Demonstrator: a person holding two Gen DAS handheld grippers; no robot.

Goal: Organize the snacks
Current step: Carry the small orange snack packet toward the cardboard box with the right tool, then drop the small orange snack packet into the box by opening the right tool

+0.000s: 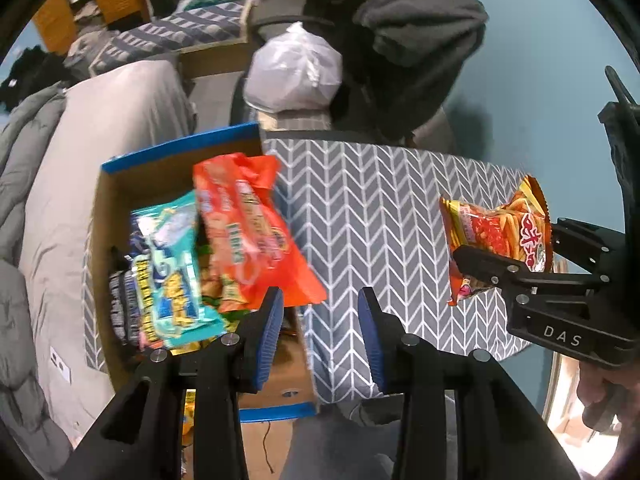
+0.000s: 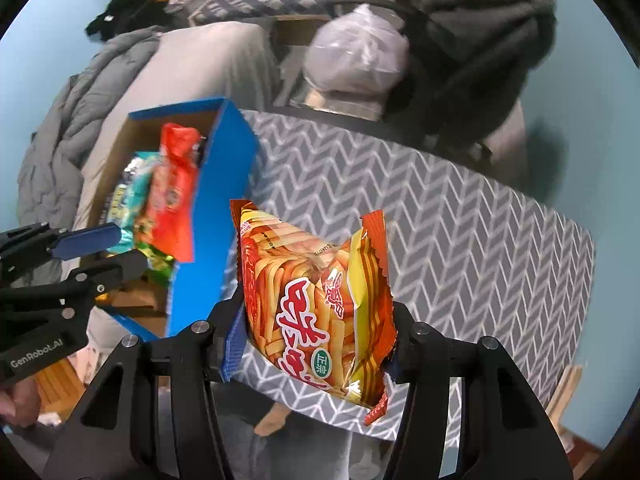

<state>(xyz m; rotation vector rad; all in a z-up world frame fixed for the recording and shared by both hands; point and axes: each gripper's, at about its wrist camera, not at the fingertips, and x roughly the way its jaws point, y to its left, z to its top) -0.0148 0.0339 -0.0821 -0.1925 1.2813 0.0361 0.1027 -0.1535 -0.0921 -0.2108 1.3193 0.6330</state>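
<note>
Nearest, right tongs (image 2: 316, 344) pinching the chip bag (image 2: 320, 304) upright, long axis vertical, lifted above the worktop (image 2: 460, 216). Left tongs (image 1: 320, 332) spread and empty, closer to the box. Farther left, open box (image 2: 216, 200) of snacks, likely destination.

Centre foreground: right gripper (image 2: 316, 344) clamping an orange-and-yellow fries snack bag (image 2: 316, 304) above a grey chevron-patterned table (image 2: 460, 216). Left: blue cardboard box (image 2: 218, 196) holding snack packets (image 2: 170, 196); left gripper (image 2: 120, 248), jaws apart, nothing between them.
</note>
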